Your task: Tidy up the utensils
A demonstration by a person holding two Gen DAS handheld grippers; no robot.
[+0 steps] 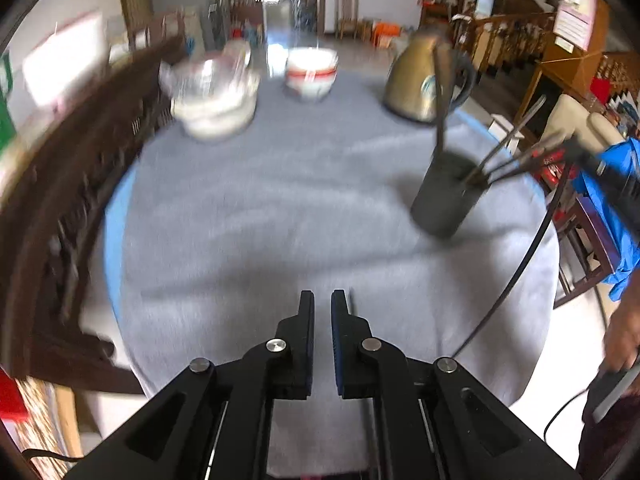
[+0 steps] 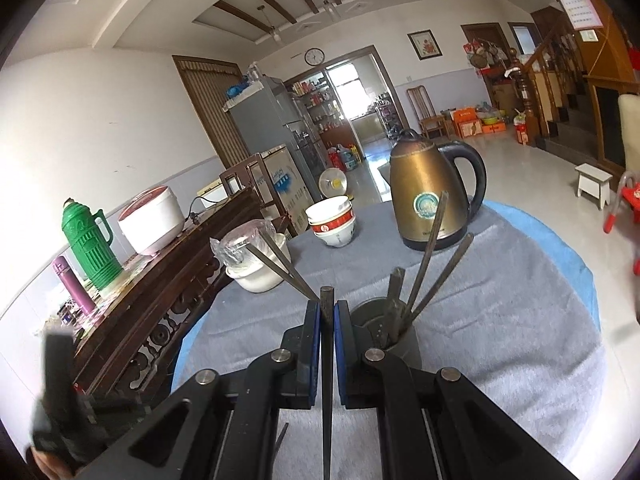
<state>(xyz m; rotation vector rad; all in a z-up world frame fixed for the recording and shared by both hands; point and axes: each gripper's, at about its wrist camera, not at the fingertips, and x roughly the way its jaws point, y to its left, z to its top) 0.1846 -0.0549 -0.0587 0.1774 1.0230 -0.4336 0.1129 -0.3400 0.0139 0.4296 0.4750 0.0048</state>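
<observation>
A dark cylindrical utensil holder (image 1: 446,196) stands on the grey cloth at the right, with several dark chopsticks (image 1: 508,144) leaning out of it. My left gripper (image 1: 322,300) hovers over the near cloth, jaws nearly together with nothing between them. In the right wrist view my right gripper (image 2: 328,308) is shut on a dark chopstick (image 2: 327,360) that runs between the pads. The holder (image 2: 394,336) sits just right of the fingers. Two more chopsticks (image 2: 280,264) stick out left of the gripper tip.
A round table with grey cloth (image 1: 260,216) holds a brass kettle (image 1: 420,76), stacked bowls (image 1: 312,72) and a plastic-covered white bowl (image 1: 212,96). A dark wooden sideboard (image 2: 160,280) at the left carries a green thermos (image 2: 90,240) and a rice cooker (image 2: 152,224).
</observation>
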